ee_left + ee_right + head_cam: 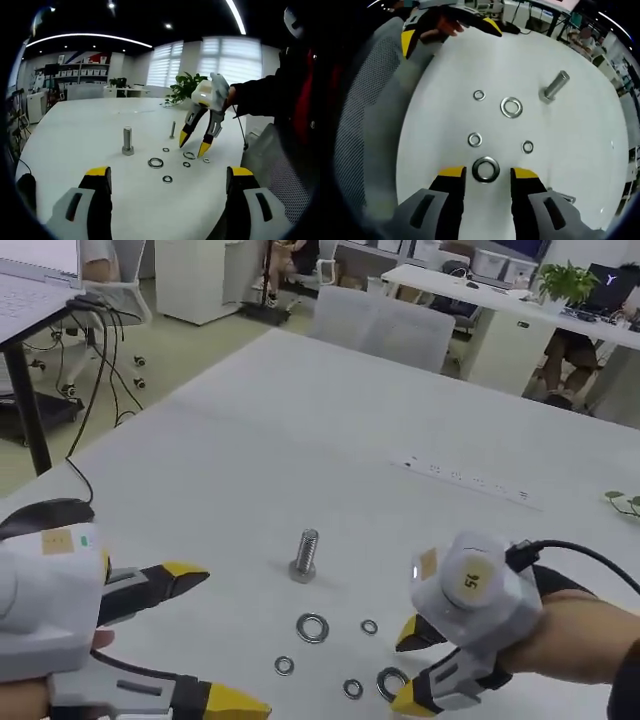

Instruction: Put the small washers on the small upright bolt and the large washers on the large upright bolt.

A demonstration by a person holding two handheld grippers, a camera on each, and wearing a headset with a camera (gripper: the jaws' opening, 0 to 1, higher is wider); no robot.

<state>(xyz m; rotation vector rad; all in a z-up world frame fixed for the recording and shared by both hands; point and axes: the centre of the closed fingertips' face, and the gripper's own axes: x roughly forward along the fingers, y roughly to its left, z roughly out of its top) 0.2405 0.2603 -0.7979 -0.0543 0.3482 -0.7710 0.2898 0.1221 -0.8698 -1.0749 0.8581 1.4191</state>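
The desk (300,440) carries two upright bolts: one large bolt (128,141) and one small bolt (172,130). Five washers lie flat on it. Two are large, a first large washer (512,107) and a second large washer (486,169), and three are small washers (479,95). The left gripper view has a possible fourth small ring (206,160), too tiny to be sure of. There are two grippers, a left gripper (235,640) and a right gripper (192,149), each with two jaws

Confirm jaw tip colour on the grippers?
Yellow tips on black jaws. Shows best in the left gripper view, on the white right gripper.
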